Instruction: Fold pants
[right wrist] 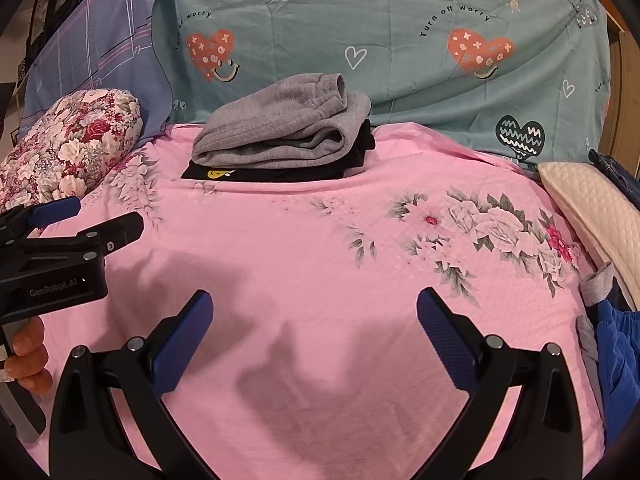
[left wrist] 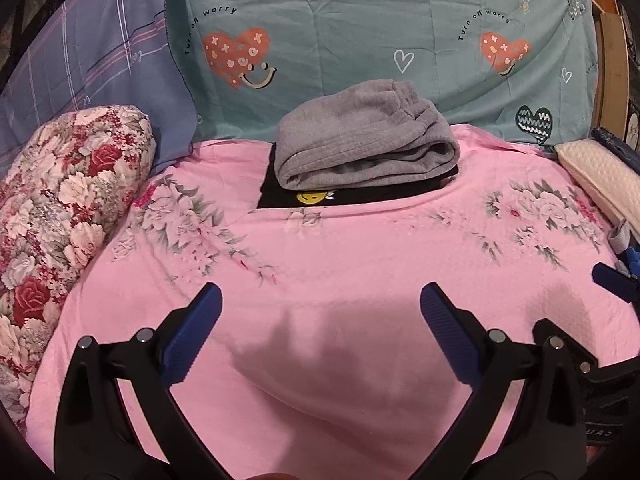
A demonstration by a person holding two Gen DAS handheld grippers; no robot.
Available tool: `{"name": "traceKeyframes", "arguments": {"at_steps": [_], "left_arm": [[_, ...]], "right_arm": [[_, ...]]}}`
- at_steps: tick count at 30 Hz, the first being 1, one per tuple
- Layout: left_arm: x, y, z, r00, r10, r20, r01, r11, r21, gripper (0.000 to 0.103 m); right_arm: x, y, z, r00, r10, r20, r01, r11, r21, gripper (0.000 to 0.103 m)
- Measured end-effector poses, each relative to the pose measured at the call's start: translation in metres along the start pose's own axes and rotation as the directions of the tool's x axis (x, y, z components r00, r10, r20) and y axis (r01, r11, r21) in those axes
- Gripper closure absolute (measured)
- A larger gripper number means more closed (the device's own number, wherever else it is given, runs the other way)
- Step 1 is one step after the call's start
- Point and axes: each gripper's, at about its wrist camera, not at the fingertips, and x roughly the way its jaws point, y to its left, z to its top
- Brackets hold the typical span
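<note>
Grey pants (left wrist: 366,140), folded, atop a black garment (left wrist: 312,198) at the far side of the pink bed (left wrist: 320,248), against a teal quilt (left wrist: 360,32). Left gripper (left wrist: 320,320) and right gripper (right wrist: 314,324): jaws apart, empty, well short of the pants.

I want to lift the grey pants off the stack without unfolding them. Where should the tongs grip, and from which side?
Probably grip the grey pants at the rounded fold edge facing the cameras, coming in low from the front. The layers meet there, so one pinch should hold them together above the black garment.
</note>
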Motion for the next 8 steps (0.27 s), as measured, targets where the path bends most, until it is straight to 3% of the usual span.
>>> {"name": "traceKeyframes", "arguments": {"at_steps": [3,6,8], "left_arm": [[0.0006,-0.0053,0.0006,0.993,0.116,0.029,-0.117,0.992,0.045,0.002],[-0.0003,-0.0041,0.0022,0.997,0.077,0.023,-0.078,0.996,0.038,0.002],[0.0001,-0.0028,0.0018,0.996,0.087,0.021,-0.088,0.996,0.030,0.002]], "right_arm": [[-0.0025,-0.0012,0.0010,1.000,0.001,0.015,-0.001,1.000,0.007,0.001],[-0.0067,-0.0028,0.0024,0.999,-0.006,0.041,0.005,1.000,0.014,0.001],[-0.0087,-0.0029,0.0029,0.999,-0.014,0.052,0.013,1.000,0.012,0.001]]}}
